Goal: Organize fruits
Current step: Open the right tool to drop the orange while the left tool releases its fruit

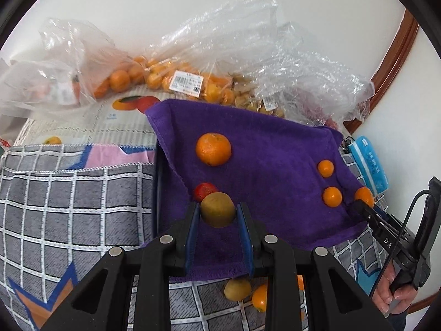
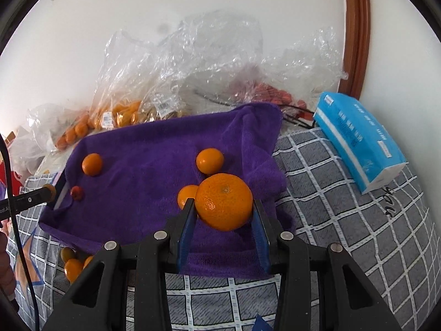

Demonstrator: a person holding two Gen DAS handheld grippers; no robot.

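Behind the purple towel (image 2: 154, 149), crumpled fruit bags (image 2: 143, 82), tissue pack (image 2: 358, 135) alongside.

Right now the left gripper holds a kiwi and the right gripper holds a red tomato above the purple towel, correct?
Not quite. The right gripper holds a large orange, not a red tomato, as the right wrist view shows. The rest stands: the left gripper holds a kiwi, both above the purple towel.

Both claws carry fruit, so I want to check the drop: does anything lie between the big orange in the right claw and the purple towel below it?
Nothing visible blocks it. The large round orange hangs over bare purple terry towel; a small orange mandarin lies close on its left side.
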